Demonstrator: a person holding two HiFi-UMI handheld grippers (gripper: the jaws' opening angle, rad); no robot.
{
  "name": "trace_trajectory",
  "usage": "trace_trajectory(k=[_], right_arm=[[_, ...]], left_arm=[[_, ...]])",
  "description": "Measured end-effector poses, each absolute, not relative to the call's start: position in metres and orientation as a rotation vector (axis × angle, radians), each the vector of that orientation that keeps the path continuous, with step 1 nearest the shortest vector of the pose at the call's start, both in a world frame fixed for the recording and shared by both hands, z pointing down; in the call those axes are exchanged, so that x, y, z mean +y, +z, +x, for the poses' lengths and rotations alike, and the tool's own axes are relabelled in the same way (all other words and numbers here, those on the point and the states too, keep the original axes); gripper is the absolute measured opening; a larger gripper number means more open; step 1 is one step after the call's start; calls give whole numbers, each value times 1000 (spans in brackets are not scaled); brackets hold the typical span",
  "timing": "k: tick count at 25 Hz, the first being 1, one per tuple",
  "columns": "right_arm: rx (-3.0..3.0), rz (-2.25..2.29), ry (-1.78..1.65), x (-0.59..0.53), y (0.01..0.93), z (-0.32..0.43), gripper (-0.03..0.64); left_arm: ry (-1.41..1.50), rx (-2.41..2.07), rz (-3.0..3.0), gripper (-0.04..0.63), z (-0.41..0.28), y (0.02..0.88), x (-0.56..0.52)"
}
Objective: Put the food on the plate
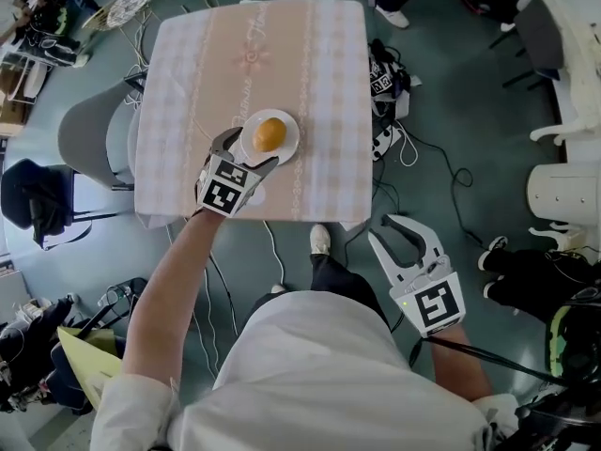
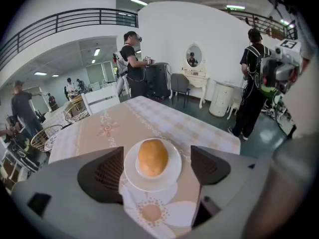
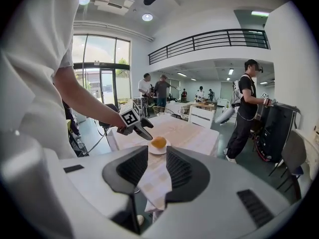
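Cloth-covered table [image 1: 319,83], food [image 1: 269,133] laid on plate [image 1: 287,146] near front edge, left gripper [image 1: 248,152] held wide open at plate's near side, right gripper [image 1: 401,237] held open, empty, off the table.

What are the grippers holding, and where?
Nothing. Left gripper stands open at the plate, the food lying free on it; right gripper open, empty, off the table.
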State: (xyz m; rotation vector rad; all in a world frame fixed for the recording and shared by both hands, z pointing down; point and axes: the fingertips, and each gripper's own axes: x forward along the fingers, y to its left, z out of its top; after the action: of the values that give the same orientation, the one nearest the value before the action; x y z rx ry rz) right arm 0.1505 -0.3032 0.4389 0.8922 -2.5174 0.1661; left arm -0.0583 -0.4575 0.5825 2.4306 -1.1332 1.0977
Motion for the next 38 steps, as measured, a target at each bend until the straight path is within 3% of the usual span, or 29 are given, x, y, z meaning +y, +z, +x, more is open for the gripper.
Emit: trace_trajectory(k=[7,10,14,17,25,38], right_arm=[[-2561,809,108,-278,430,105,113],[-2581,810,116,-262,427,86,79],[-2577,800,83,-239,421,62,42],[-2586,793,42,-220,414,44,31],[-2600,768,25,-157,403,8,18],[-2627,718,1,-56,389,-26,14]], left_arm=[[774,-1189,2482,416,-79,513,-371],[654,-1231,2492,301,-93,484,-324],[533,-1283,2501,96,-114,454,-261],[426,-1290,2483,9,-129,438,-217],[233,-1211,2492,9,-143,403,-119],[180,-1133,2603,9,-144,363,-13]])
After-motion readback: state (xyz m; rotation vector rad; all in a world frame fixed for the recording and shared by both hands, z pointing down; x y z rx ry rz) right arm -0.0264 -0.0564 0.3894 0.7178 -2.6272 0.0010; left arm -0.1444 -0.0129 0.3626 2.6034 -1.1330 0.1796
